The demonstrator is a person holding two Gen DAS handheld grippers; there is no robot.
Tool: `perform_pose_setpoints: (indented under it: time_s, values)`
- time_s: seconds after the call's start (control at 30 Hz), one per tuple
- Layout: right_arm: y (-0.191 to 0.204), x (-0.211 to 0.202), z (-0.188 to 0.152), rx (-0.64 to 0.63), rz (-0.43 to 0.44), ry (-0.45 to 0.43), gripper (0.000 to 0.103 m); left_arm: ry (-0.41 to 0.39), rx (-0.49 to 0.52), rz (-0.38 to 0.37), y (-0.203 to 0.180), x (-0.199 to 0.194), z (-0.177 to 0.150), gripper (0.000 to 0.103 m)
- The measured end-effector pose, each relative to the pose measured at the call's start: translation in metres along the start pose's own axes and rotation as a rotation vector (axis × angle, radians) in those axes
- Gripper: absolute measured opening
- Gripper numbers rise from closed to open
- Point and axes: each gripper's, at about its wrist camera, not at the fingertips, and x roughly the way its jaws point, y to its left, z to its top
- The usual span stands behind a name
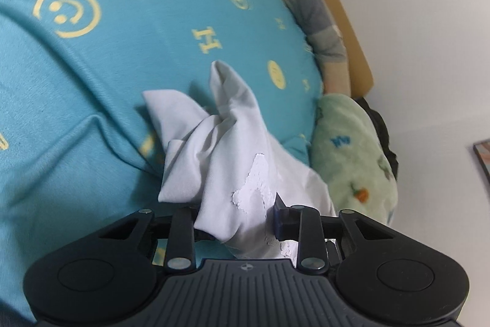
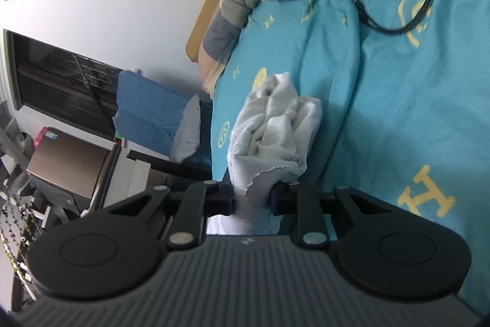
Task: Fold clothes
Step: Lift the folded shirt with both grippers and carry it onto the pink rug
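Note:
A crumpled white garment (image 1: 220,149) with a cracked white print hangs bunched above the turquoise bed cover (image 1: 92,81). In the left wrist view it fills the gap between the fingers of my left gripper (image 1: 239,219), which is shut on it. In the right wrist view another bunch of the white garment (image 2: 275,127) rises from my right gripper (image 2: 252,198), whose pads pinch a narrow neck of the cloth with a frayed edge. The turquoise bed cover (image 2: 413,112) lies behind it.
A pale green fleece blanket (image 1: 352,149) and a striped pillow (image 1: 318,20) lie against the wooden headboard (image 1: 337,5) by a white wall. A black cable (image 2: 428,5) runs over the cover. Beyond the bed's edge are a blue-draped seat (image 2: 144,112), a box (image 2: 67,158) and a dark window (image 2: 55,75).

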Motion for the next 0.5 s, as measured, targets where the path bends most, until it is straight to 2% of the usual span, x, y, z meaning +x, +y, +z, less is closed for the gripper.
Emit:
perform_pose_setpoints:
  time_s: [0.13, 0.27, 0.37, 0.5]
  values:
    - [0.014, -0.036, 0.005, -0.017, 0.003, -0.042, 0.024, 0.035, 0.009, -0.017, -0.029, -0.016, -0.012, 0.032]
    - [0.024, -0.071, 0.025, -0.026, 0.004, -0.071, 0.024, 0.075, 0.032, -0.036, -0.065, -0.023, -0.032, 0.032]
    - [0.027, -0.096, 0.055, -0.008, -0.010, -0.099, 0.024, 0.105, 0.065, -0.059, -0.106, -0.013, -0.050, 0.032]
    - [0.035, -0.135, 0.116, -0.027, -0.019, -0.171, 0.024, 0.149, 0.133, -0.112, -0.180, 0.016, -0.074, 0.032]
